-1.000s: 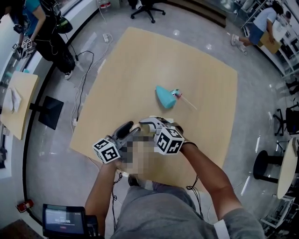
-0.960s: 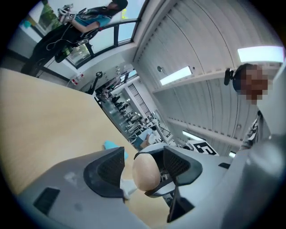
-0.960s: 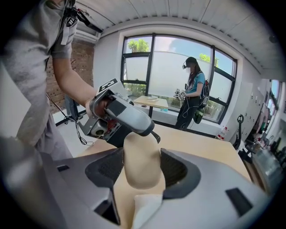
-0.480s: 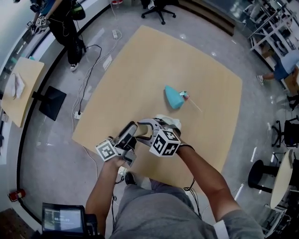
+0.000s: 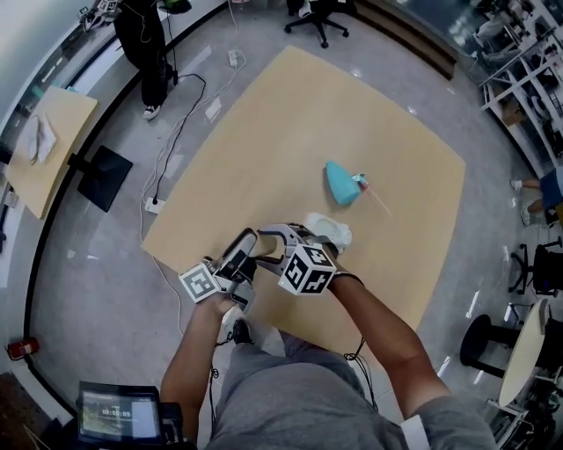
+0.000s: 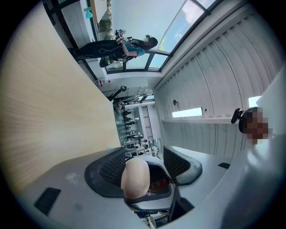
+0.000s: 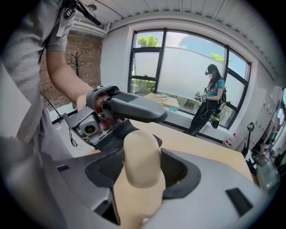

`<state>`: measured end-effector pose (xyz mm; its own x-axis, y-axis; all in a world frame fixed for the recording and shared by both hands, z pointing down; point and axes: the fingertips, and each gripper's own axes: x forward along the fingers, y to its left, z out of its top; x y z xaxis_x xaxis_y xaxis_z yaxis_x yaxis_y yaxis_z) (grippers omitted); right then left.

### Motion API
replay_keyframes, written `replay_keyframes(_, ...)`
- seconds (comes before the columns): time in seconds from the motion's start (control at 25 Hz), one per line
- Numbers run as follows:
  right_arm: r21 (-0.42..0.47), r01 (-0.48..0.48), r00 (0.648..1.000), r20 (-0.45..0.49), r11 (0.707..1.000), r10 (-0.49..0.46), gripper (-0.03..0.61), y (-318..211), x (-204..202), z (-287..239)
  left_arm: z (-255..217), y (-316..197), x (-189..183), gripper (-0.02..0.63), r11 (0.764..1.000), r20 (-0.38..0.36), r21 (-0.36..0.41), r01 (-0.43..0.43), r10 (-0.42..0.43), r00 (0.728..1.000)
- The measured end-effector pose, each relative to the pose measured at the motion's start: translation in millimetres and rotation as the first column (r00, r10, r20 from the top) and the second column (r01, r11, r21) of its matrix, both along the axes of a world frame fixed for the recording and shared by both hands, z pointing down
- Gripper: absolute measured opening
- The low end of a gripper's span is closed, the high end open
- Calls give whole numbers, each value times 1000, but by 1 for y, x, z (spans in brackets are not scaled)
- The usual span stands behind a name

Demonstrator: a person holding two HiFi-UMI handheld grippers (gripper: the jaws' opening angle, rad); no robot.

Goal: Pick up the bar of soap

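The beige bar of soap (image 7: 140, 156) sticks out from between the jaws of my right gripper (image 7: 142, 167), which is shut on it. In the head view both grippers meet above the front edge of the wooden table (image 5: 281, 132), with the soap (image 5: 264, 243) between them. My left gripper (image 5: 249, 249) faces the right gripper (image 5: 274, 239). In the left gripper view the soap (image 6: 136, 179) shows edge-on between the jaws of the left gripper (image 6: 143, 163). It lies against one pad (image 6: 111, 167), and a gap is left to the other, so this gripper is open.
A teal object (image 5: 340, 183) with a thin stick lies mid-table, and a white lump (image 5: 331, 230) sits just beyond the right gripper. An office chair (image 5: 321, 13), a person (image 5: 149, 35) and a small side table (image 5: 48, 149) stand around the table.
Over the last second the left gripper has turned its jaws toward the right gripper and the soap. The head view has shifted, so the table appears further right.
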<state>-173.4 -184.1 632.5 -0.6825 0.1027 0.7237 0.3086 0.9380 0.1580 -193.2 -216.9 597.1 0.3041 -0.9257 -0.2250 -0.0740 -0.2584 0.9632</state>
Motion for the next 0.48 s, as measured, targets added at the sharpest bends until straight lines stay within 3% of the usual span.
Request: replay_keyframes(0.48,-43,17,999,-39,999,-19,261,18,-12,35,31,25,-18,253,997,-9,-62,43,-43,999)
